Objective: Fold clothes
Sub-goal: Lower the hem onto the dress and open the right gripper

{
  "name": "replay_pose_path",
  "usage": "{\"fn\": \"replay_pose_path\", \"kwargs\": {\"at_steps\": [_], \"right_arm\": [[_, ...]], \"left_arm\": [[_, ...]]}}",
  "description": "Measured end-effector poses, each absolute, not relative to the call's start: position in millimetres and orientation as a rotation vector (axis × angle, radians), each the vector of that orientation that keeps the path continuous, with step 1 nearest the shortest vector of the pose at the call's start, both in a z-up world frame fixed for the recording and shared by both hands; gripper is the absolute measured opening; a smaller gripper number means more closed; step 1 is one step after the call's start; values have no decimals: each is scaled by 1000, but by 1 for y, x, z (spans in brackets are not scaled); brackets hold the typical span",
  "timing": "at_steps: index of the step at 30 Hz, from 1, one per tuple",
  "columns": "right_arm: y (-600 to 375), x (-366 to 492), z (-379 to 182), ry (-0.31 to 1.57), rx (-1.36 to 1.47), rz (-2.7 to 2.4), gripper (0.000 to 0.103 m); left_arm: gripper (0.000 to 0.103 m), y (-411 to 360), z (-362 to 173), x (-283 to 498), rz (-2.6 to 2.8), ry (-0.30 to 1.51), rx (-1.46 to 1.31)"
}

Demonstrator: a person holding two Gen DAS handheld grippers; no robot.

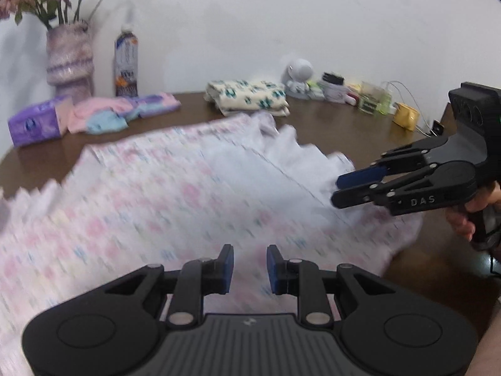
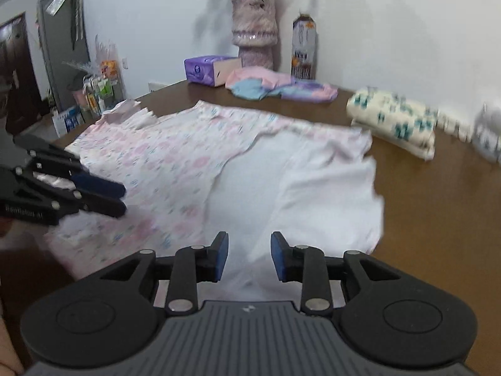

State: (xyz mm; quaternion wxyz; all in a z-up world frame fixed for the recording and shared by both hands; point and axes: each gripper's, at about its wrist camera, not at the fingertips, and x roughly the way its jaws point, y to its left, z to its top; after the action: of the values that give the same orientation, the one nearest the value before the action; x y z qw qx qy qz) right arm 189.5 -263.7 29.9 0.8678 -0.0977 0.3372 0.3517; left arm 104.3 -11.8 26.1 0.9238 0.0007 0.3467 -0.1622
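Two grippers, left gripper point(image 1: 250, 268) and right gripper point(image 2: 249, 256), gaped empty over floral garment point(image 2: 175, 169) spread mid-frame on table point(image 2: 438, 206). Best pinched at near hem corners, then folded evenly away.

Soft, even indoor light, moderate brightness. Vase point(image 2: 254, 29) casts a faint shadow on the wall. Heavy motion blur across the floral garment point(image 1: 141, 206) in left wrist view; right view milder. Fisheye bending and dark vignette at corners. Counter point(image 2: 438, 206) shows dull sheen.
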Motion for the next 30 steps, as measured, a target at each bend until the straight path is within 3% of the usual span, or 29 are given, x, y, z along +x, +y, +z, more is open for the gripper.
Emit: {"fn": "replay_pose_path", "kwargs": {"at_steps": [14, 21, 30], "right_arm": [[-279, 135, 4, 674, -156, 620, 30], [-272, 111, 18, 628, -74, 616, 31], [-240, 92, 8, 661, -170, 650, 33]], "left_arm": [[22, -18, 7, 51, -230, 658, 96], [21, -29, 26, 33, -237, 560, 80], [21, -41, 6, 36, -266, 652, 62]]}}
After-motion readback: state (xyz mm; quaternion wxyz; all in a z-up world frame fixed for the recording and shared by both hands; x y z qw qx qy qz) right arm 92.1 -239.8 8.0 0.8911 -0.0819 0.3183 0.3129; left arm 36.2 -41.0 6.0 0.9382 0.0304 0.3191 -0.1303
